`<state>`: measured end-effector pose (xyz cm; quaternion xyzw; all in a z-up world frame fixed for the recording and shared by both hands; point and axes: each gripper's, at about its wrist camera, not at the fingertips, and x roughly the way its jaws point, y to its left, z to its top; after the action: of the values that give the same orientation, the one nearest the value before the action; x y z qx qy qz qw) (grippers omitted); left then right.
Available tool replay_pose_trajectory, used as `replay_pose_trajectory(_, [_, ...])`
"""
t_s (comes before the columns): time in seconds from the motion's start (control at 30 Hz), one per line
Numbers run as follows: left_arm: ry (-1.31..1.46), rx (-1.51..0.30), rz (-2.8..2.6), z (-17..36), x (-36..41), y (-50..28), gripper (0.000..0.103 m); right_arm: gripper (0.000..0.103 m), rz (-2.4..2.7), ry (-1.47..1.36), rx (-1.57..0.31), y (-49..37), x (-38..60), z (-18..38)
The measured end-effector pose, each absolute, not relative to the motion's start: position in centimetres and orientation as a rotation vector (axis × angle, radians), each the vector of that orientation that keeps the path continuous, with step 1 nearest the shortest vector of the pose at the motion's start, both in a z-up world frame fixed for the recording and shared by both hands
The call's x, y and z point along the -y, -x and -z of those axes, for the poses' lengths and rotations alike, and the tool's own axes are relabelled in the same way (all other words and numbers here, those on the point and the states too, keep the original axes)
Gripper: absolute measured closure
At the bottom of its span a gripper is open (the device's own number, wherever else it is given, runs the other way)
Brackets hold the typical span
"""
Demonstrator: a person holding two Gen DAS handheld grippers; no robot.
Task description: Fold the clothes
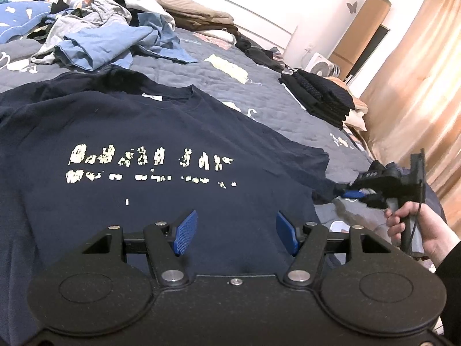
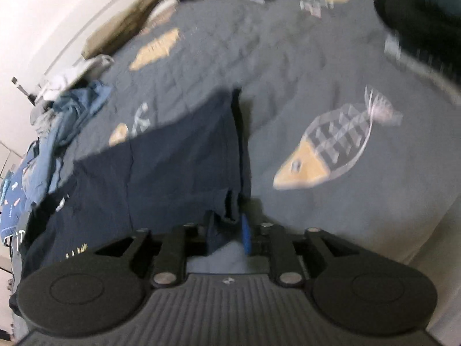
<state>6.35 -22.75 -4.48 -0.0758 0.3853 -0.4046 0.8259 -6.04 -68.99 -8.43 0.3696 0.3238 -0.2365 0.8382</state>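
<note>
A navy T-shirt with a cracked white print lies flat, front up, on the bed. My left gripper hovers open above its lower half, with nothing between the blue pads. At the right, a person's hand holds my right gripper at the tip of the shirt's sleeve. In the right wrist view the sleeve reaches in between the fingers of the right gripper. Its jaws stand apart, the hem hangs loosely between them, and one blue pad shows beside the cloth. The view is blurred.
The grey-blue quilt with fish patterns covers the bed. A heap of blue and grey clothes lies beyond the shirt. A folded dark stack sits near the bed's right edge, by a fan and a curtain.
</note>
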Motion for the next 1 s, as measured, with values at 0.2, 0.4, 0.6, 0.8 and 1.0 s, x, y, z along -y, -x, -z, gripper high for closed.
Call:
replay_pose_trajectory(0.2, [0.158, -0.798, 0.995, 3.5, 24.0, -6.3, 0.042, 0.063, 0.420, -0.783, -0.571, 6.3, 72.2, 8.7])
replay_pose_trajectory(0.4, [0.161, -0.781, 1.081, 3.7, 25.9, -6.8, 0.041, 0.063, 0.394, -0.738, -0.505, 4.1, 74.2, 9.7])
replay_pose_trajectory(0.6, [0.146, -0.810, 1.064, 5.0, 26.9, -7.4, 0.041, 0.061, 0.396, -0.667, -0.532, 1.1, 75.7, 10.7])
replay_pose_trajectory(0.8, [0.137, -0.842, 1.025, 6.0, 26.7, -8.3, 0.041, 0.078, 0.413, -0.664, -0.546, -1.4, 76.7, 11.4])
replay_pose_trajectory(1.0, [0.128, -0.840, 1.016, 6.0, 26.5, -8.6, 0.041, 0.096, 0.448, -0.657, -0.501, -3.3, 77.6, 10.2])
